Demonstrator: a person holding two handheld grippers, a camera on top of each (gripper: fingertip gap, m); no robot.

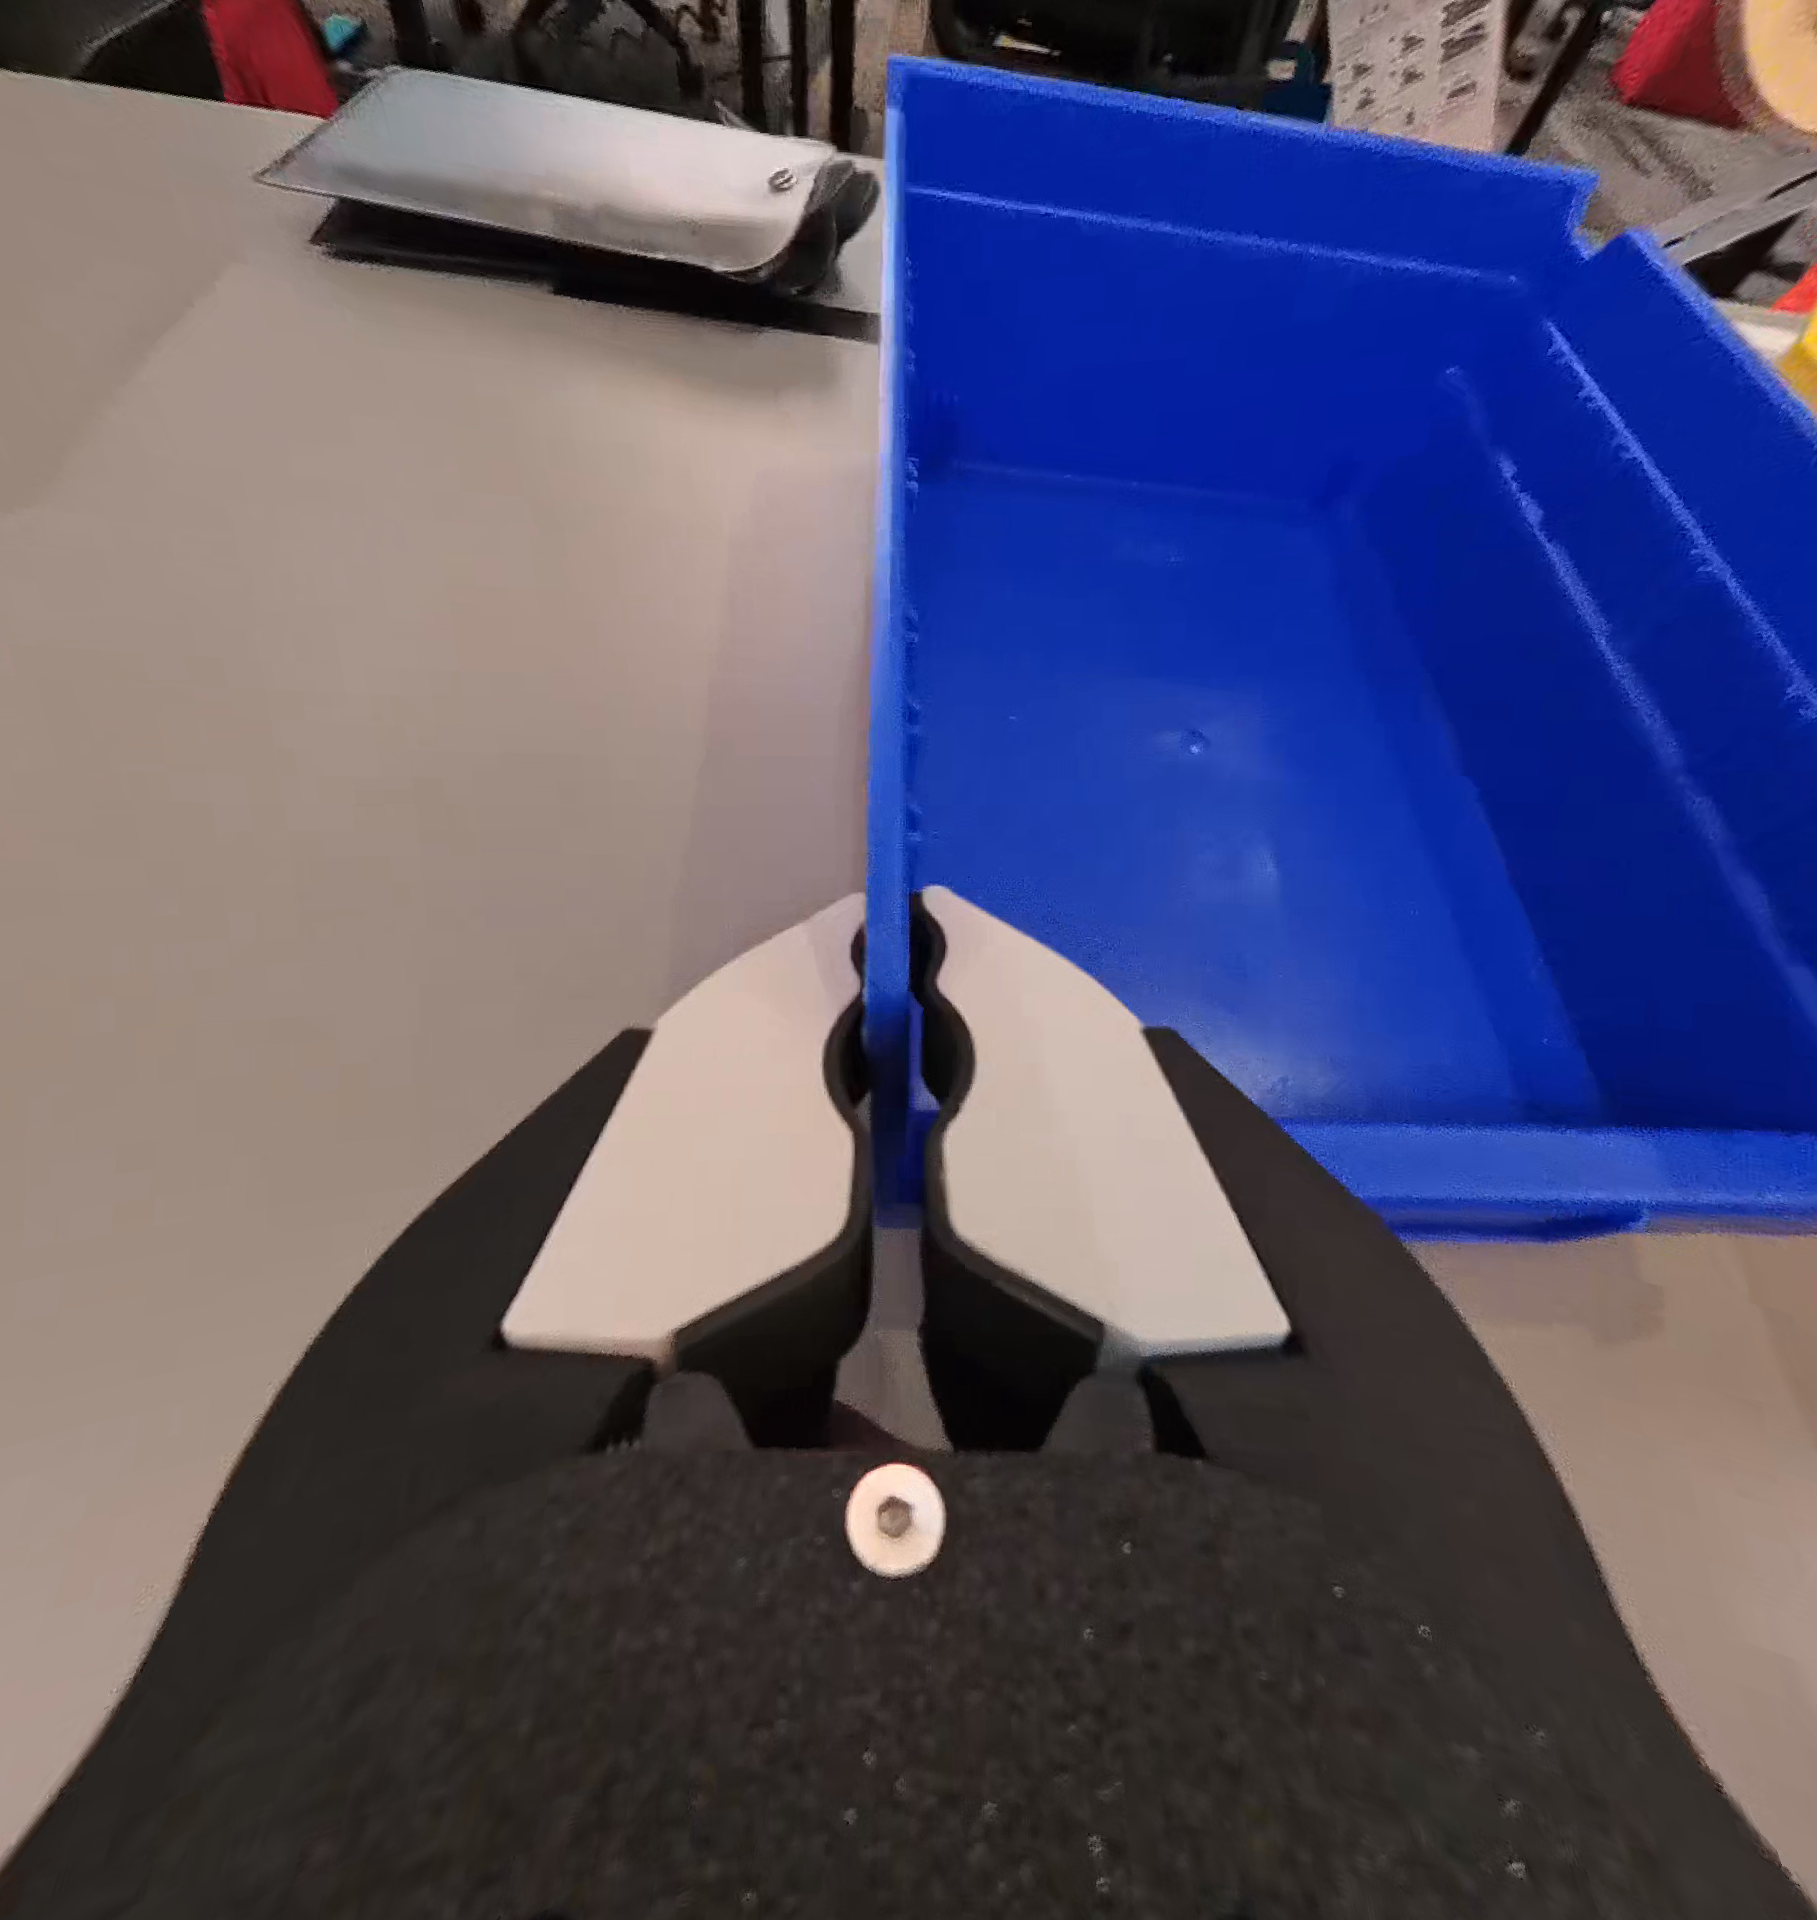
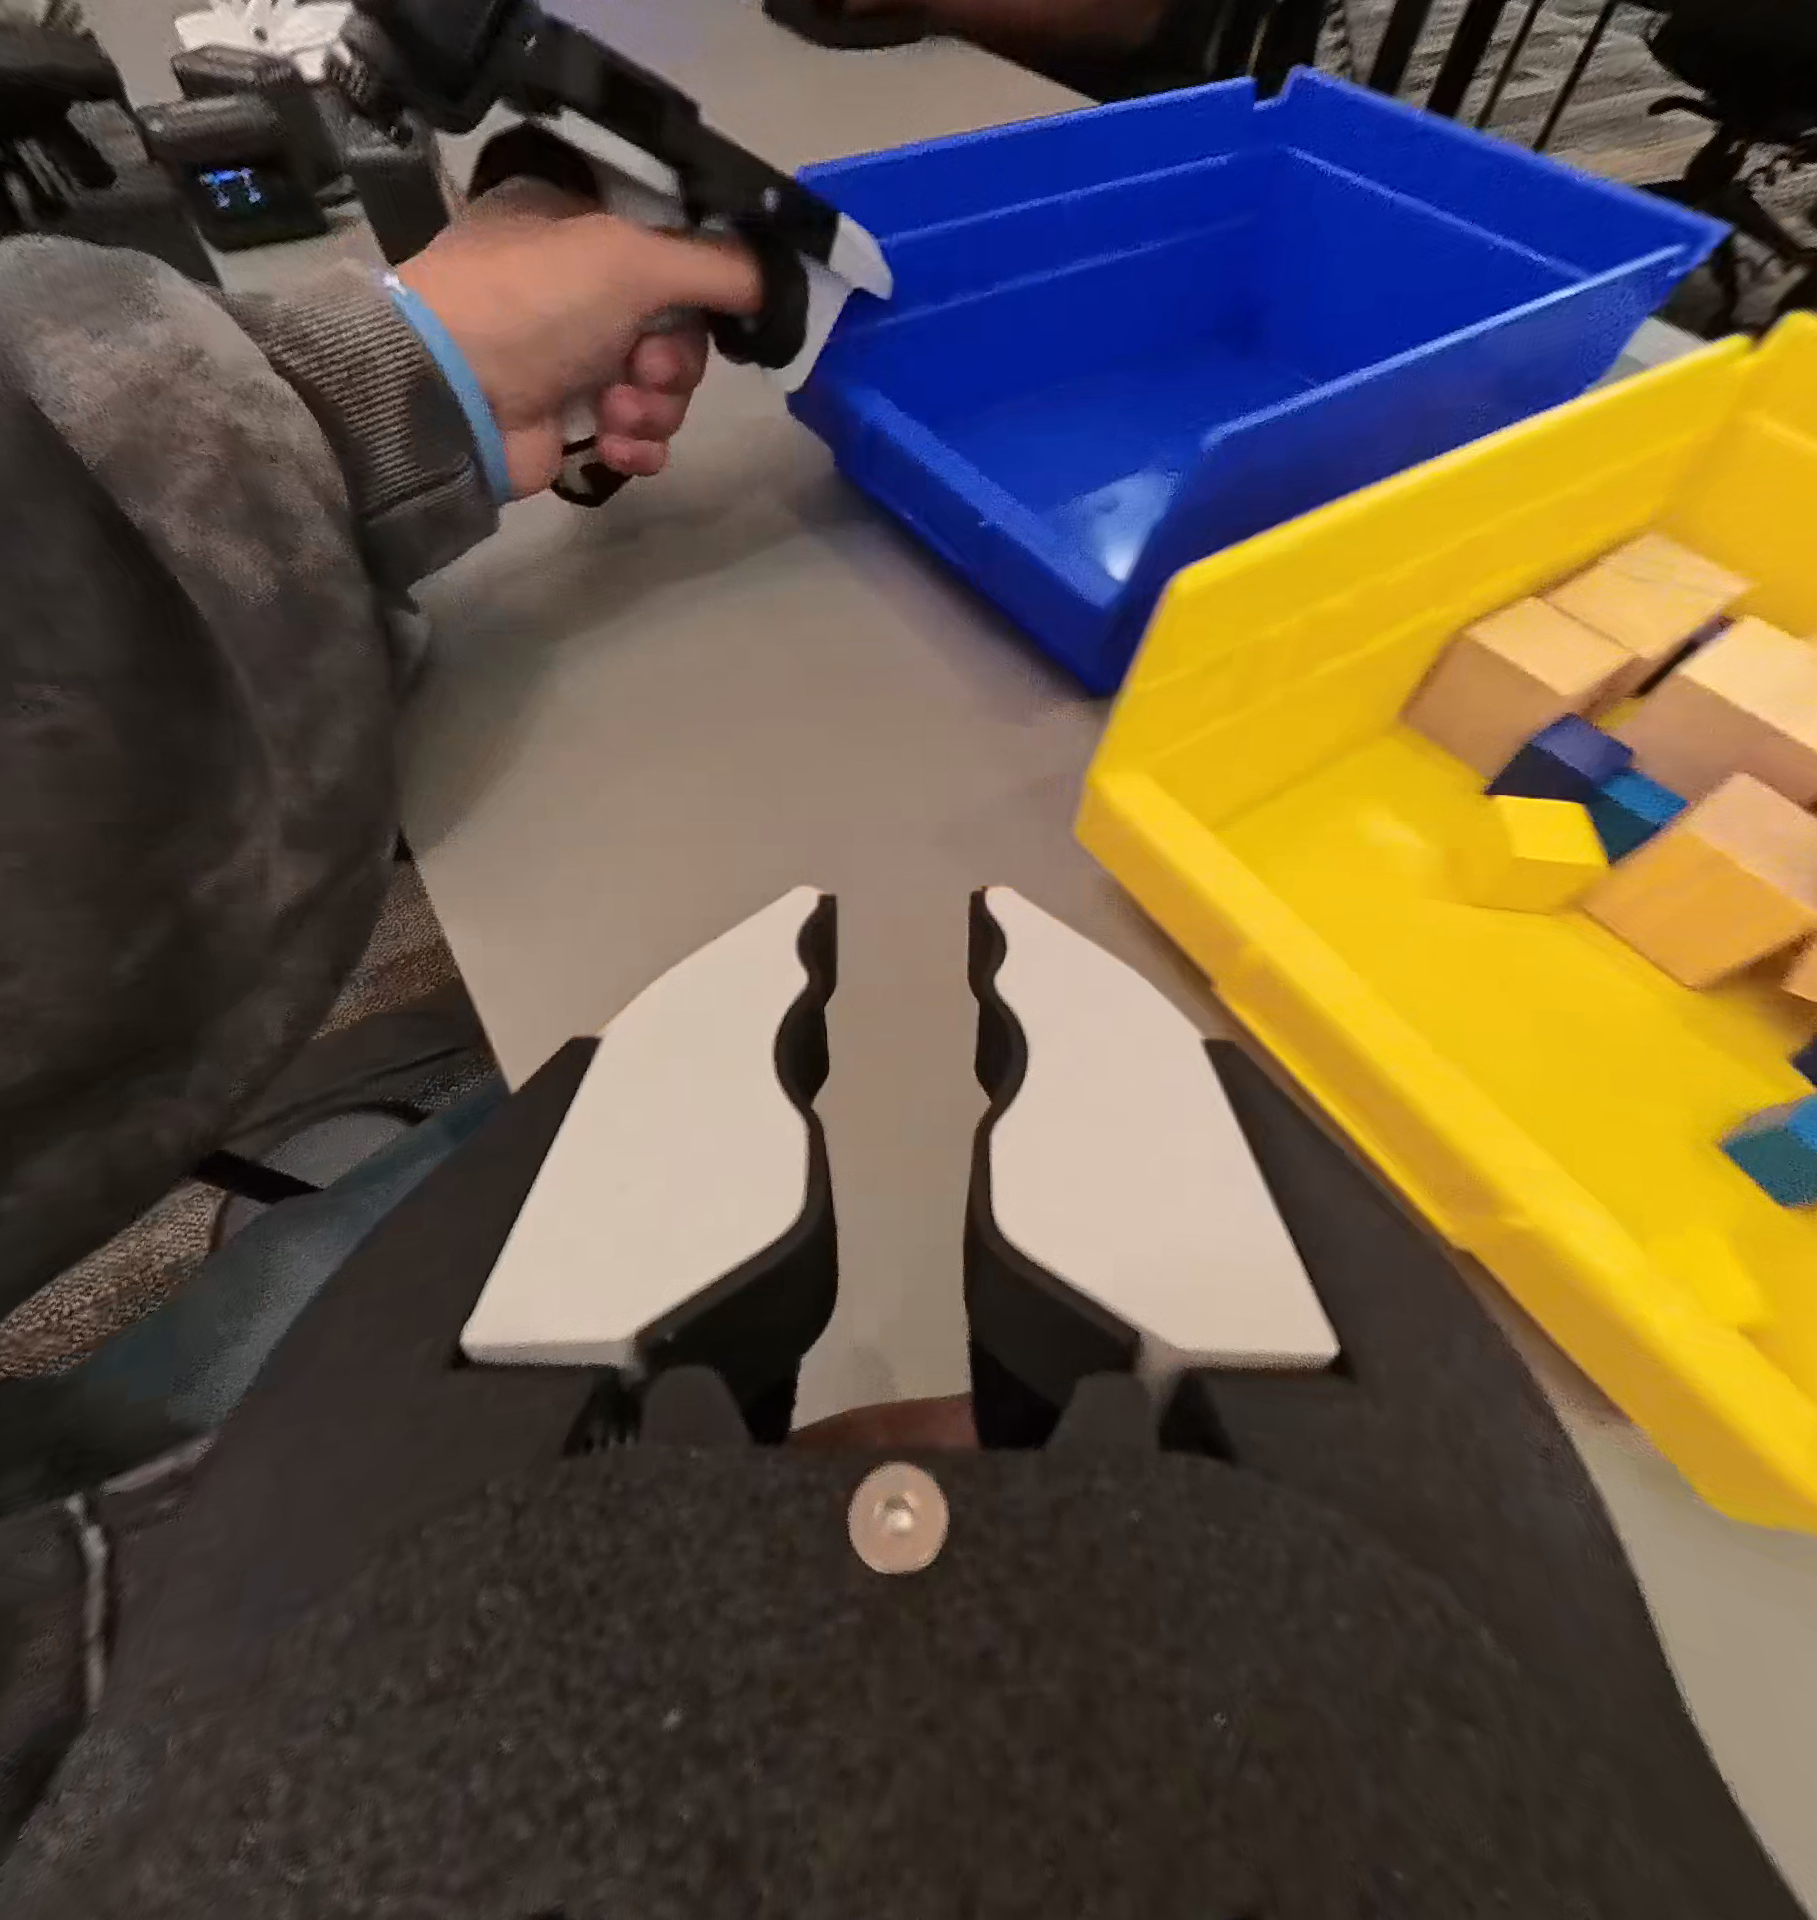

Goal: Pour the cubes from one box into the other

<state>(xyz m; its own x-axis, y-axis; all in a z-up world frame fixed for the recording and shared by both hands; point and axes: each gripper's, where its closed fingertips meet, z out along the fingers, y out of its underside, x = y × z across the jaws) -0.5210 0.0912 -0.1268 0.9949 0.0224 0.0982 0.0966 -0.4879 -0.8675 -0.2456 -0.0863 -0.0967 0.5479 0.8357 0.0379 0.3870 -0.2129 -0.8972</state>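
My left gripper is shut on the near left wall of the empty blue box, with one pad on each side of the wall. The right wrist view shows the same grip on the corner of the blue box. My right gripper is open with nothing between its fingers, above the bare table to the left of the yellow box. The yellow box holds several wooden cubes and small blue and yellow ones.
A grey pouch on a dark flat pad lies at the far left of the table. A person's hand and grey sleeve reach in from the left. Dark equipment stands beyond the table's left end. The grey table runs between the boxes and me.
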